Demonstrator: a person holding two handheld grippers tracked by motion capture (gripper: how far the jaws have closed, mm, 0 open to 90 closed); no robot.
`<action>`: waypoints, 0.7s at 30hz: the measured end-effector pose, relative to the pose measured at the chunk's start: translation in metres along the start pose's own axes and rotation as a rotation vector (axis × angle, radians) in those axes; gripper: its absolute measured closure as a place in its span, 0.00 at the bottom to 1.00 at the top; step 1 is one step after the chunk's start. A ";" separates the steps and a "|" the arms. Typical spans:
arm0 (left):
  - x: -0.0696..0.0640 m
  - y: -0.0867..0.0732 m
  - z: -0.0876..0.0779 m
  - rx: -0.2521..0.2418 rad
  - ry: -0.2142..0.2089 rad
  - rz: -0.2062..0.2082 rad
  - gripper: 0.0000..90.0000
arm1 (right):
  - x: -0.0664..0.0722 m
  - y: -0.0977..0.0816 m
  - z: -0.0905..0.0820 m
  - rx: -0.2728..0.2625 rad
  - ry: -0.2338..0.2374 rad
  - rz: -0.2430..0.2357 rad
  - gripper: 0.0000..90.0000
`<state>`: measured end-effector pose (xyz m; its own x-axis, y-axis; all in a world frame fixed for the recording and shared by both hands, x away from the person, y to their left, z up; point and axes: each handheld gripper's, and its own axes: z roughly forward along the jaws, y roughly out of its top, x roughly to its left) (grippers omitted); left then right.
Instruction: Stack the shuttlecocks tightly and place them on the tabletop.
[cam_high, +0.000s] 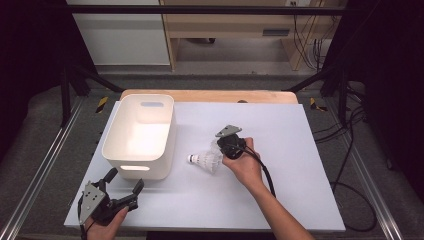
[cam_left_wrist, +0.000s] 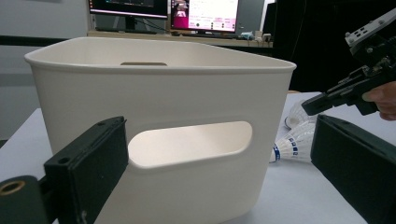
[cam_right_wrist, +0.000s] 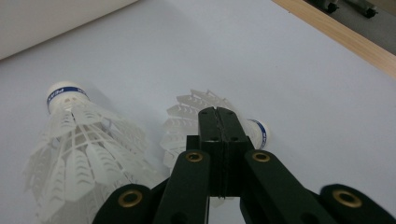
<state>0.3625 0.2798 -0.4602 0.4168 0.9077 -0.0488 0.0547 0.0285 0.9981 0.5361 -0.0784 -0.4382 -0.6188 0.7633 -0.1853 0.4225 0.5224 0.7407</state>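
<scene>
While my right gripper (cam_right_wrist: 218, 114) is hovering with its jaws pressed flat together, I am seeing that they are pinching the skirt edge of one shuttlecock (cam_right_wrist: 205, 126), whose blue-banded cork pokes out just beyond the tips; whether the feathers are truly caught or merely lying beneath the jaws, I cannot tell for sure. A second shuttlecock (cam_right_wrist: 79, 149) is lying on its side just beside it, cork pointing away from me. From the high view, the right gripper (cam_high: 220, 147) is sitting over the pair on the white mat (cam_high: 280, 190), a little to the right of the white bin (cam_high: 139, 134). My left gripper (cam_high: 125, 181) is resting near the front corner of the mat with its jaws standing wide apart and nothing between them, facing the bin's handle slot (cam_left_wrist: 189, 142).

To do this well, I am judging that a thin plastic skirt needs a gentle lift: rising straight, keeping the neighbour undisturbed, then carrying across to the bin's open top before releasing. The left one should be staying clear of the bin wall.
</scene>
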 end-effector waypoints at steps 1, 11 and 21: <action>0.000 0.000 0.000 0.000 0.000 0.000 0.05 | -0.001 -0.001 -0.001 0.001 -0.003 0.000 1.00; 0.001 0.000 0.000 0.000 0.003 -0.001 0.05 | -0.017 -0.014 -0.009 0.025 -0.020 -0.001 1.00; 0.001 0.000 0.000 0.002 0.004 0.002 0.05 | -0.035 -0.028 -0.011 0.032 -0.031 -0.002 1.00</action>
<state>0.3627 0.2807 -0.4606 0.4136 0.9093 -0.0469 0.0556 0.0262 0.9981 0.5386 -0.1239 -0.4451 -0.5996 0.7731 -0.2070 0.4422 0.5355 0.7195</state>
